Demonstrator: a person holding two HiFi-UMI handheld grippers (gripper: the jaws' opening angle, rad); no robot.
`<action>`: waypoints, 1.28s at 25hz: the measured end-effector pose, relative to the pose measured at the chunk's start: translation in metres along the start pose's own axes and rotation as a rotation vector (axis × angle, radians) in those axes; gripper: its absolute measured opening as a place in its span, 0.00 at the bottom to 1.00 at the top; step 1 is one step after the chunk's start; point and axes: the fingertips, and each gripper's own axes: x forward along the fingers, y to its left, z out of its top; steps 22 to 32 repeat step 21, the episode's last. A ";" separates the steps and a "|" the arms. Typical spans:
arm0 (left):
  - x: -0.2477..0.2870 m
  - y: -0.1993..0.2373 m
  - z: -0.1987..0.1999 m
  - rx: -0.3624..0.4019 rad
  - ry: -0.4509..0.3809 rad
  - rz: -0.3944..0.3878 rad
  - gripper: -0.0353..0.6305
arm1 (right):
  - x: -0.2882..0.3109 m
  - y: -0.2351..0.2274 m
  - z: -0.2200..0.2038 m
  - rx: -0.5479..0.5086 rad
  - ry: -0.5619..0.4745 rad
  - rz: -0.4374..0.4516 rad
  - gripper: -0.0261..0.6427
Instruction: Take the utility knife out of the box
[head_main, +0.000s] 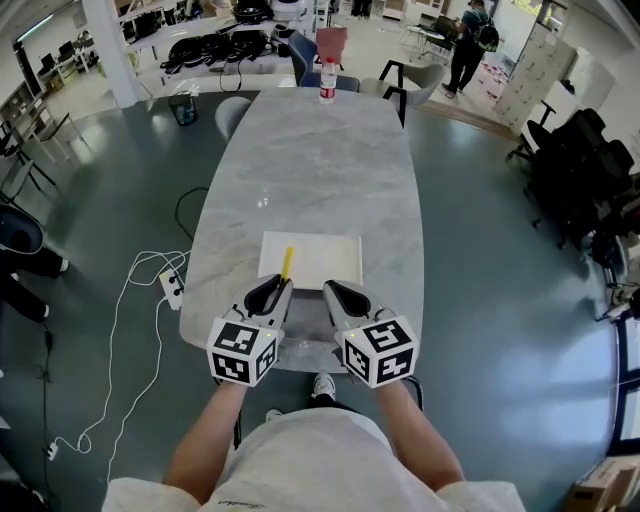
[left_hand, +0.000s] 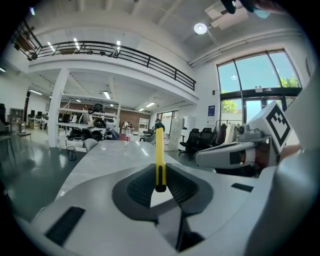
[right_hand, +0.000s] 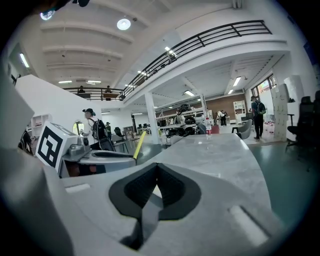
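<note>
Its own view shows the left gripper clamping the utility knife.

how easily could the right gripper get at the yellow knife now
Probably yes: the knife sticks out of the left gripper, the right gripper sits beside it, nothing between, though its fingers are shut.

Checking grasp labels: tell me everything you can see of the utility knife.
The utility knife is a slim, straight yellow bar, plastic-looking, with a dark band at its near end; no blade shows. The left gripper is shut on that near end, and the rest points forward, away from the person, over the near left part of the flat white box on the marble table. Whether it touches the box cannot be told.
</note>
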 end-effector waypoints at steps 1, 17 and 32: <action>0.000 -0.001 -0.001 0.000 0.003 -0.002 0.14 | 0.000 0.000 0.000 0.001 -0.001 0.000 0.05; 0.007 -0.004 -0.007 -0.001 0.018 -0.016 0.14 | 0.003 -0.003 -0.001 0.007 0.005 0.004 0.05; 0.011 -0.002 -0.009 -0.001 0.021 -0.018 0.14 | 0.007 -0.005 -0.002 0.007 0.007 0.003 0.05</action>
